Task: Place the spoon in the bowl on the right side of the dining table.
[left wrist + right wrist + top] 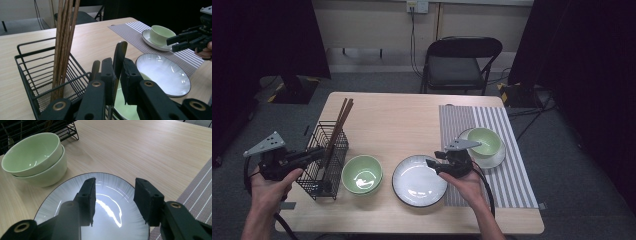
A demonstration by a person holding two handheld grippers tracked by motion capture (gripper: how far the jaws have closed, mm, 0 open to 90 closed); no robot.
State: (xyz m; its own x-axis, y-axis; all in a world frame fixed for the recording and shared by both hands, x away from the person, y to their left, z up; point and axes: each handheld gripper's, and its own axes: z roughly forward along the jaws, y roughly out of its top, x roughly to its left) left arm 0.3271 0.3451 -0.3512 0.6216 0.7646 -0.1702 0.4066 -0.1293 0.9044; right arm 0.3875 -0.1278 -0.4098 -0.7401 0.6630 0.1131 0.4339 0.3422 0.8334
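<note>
So this looks like a table-setting job, and it's maybe halfway there. The left gripper (117, 75) is clamping a dark-handled utensil (120, 56), probably a spoon or similar, though the business end is hidden. It's holding it upright right over the black wire caddy (326, 160) near the desk's front-left corner. The wooden chopsticks (341, 122) are sitting untouched in that caddy, leaning toward the back.

The right gripper (115, 200) is hovering over the grey plate (75, 220) at the middle of the front edge, jaws standing apart with nothing between them.

What seems done: one green bowl (484, 140) is already sitting on a white saucer (498, 159) on the striped placemat (512, 180) along the desk's right edge. What seems left: the plate is lying half off the mat's left border, the stacked green bowls (362, 174) are waiting between caddy and plate, and the utensil and chopsticks aren't placed yet.

The desk (402, 120) is light wood grain, pretty bare across the back half. Behind its far edge a black folding chair (459, 65) is standing on a grey floor, with dark curtains hanging on both sides and cables trailing down the pale wall.
</note>
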